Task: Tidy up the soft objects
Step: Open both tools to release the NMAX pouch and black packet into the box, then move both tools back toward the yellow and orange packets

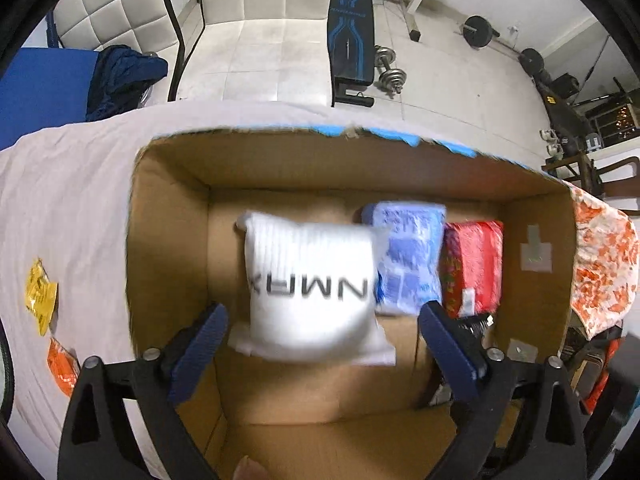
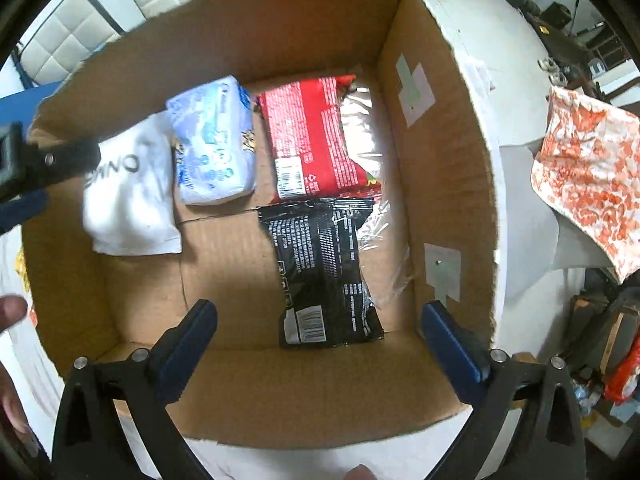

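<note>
We see the left gripper [image 1: 322, 322] spread wide over the cardboard box [image 1: 168, 216], its blue fingers [image 1: 200, 354] apart and gripping nothing. Between them, but apart from both pads, lies the white sock pack [image 1: 314, 288], blurred, with dark lettering across its front; whether it rests on the box floor we cannot tell. Just beside it, touching its far right edge, sits the light blue packet [image 1: 410, 258], and next to that the red packet [image 1: 474, 266], both near the box's far wall.

Our right gripper [image 2: 318, 320] is likewise released, its fingers [image 2: 188, 340] wide apart above the near part of the same cardboard box [image 2: 440, 160]. Just ahead of them the black packet [image 2: 322, 272] lies lengthwise on the box floor, its far end touching the red packet [image 2: 310, 136]. To the left of the red one we find the light blue packet [image 2: 214, 140], then the white sock pack [image 2: 128, 188], partly crossed by the other gripper's dark arm at the left edge.

Outside the box, a pale sheet [image 1: 68, 196] covers the surface, with a yellow packet [image 1: 40, 296] and an orange packet [image 1: 62, 366] lying on it to the left. An orange-patterned cloth [image 2: 588, 168] hangs at the right.
</note>
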`<act>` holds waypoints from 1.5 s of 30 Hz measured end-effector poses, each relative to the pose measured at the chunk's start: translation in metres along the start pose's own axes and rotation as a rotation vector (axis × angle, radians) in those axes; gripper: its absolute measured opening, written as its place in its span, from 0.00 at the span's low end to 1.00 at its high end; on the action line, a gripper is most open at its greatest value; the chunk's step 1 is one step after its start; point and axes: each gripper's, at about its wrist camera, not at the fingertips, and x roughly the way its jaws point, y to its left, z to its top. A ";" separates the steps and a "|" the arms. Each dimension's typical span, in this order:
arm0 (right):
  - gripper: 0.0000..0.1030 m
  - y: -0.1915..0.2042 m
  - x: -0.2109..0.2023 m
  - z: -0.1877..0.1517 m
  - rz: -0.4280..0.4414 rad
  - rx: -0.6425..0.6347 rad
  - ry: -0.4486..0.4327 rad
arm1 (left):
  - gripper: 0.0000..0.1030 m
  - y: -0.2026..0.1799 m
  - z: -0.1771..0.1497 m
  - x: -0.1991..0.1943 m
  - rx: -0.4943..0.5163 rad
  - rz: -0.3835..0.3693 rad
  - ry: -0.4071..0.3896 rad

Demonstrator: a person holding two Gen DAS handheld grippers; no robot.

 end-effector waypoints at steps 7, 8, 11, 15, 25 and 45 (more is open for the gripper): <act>1.00 0.005 -0.039 -0.024 -0.009 -0.035 -0.099 | 0.98 -0.001 -0.047 -0.042 0.038 0.003 -0.107; 1.00 0.004 -0.046 -0.029 -0.007 -0.039 -0.117 | 0.98 0.000 -0.055 -0.051 0.034 0.006 -0.127; 1.00 0.001 -0.069 -0.045 -0.003 -0.052 -0.174 | 0.98 -0.001 -0.081 -0.076 0.048 0.011 -0.184; 1.00 -0.003 -0.096 -0.071 0.003 -0.075 -0.248 | 0.98 -0.004 -0.110 -0.109 0.076 0.026 -0.258; 1.00 -0.004 -0.148 -0.134 0.045 -0.082 -0.319 | 0.98 -0.003 -0.166 -0.152 0.078 0.032 -0.299; 1.00 0.067 -0.184 -0.147 0.120 -0.178 -0.331 | 0.98 0.087 -0.181 -0.191 -0.043 0.097 -0.319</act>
